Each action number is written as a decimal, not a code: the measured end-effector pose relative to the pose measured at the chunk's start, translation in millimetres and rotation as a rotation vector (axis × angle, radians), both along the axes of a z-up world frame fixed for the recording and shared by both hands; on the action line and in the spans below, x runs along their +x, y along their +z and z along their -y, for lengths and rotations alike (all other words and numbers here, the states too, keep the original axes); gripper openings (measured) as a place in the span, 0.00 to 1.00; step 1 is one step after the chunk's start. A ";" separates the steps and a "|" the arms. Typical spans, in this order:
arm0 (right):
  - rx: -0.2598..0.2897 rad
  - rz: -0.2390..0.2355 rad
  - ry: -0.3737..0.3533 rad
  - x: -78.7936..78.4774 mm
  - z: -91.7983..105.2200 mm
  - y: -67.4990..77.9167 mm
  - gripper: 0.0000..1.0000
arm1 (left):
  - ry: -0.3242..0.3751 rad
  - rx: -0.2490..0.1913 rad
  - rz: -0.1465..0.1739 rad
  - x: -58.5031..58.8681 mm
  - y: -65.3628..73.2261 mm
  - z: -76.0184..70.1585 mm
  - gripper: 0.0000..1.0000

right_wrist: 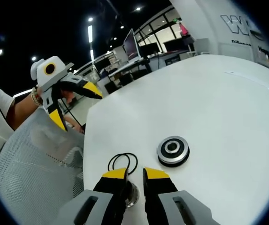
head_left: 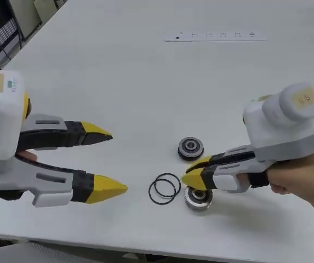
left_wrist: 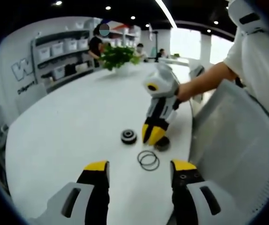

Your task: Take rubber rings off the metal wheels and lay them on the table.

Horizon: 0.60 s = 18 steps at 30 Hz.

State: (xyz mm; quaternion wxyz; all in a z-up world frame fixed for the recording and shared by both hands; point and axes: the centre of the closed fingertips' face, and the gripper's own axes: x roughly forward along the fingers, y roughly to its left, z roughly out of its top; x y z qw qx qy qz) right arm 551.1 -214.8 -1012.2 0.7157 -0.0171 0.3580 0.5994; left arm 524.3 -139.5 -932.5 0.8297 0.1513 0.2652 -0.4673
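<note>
1. The right gripper (head_left: 188, 174), jaws narrow, is at the near wheel (head_left: 199, 199); whether it grips cannot be told. It should pinch only rubber.
2. The left gripper (head_left: 118, 161), wide and empty, could steady the near wheel.
3. Two rings (head_left: 165, 188) lie just beside it.

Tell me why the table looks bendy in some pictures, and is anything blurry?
Left gripper view: the fisheye lens curves the table edge, and ceiling lights glare. Right gripper view: same curving, dim background. Head view: table straight and evenly lit, soft shadows by the wheels, rings sharp.
</note>
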 end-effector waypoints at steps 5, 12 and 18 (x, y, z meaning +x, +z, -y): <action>-0.011 0.032 -0.022 8.3 11.1 -1.7 0.12 | -0.008 -0.015 0.011 8.4 5.2 5.0 0.52; -0.022 0.087 -0.062 21.0 25.4 -0.6 0.14 | -0.032 -0.020 0.021 23.8 6.2 16.0 0.50; -0.011 0.121 -0.089 29.7 29.1 1.7 0.15 | -0.057 -0.016 0.033 42.5 0.8 32.1 0.43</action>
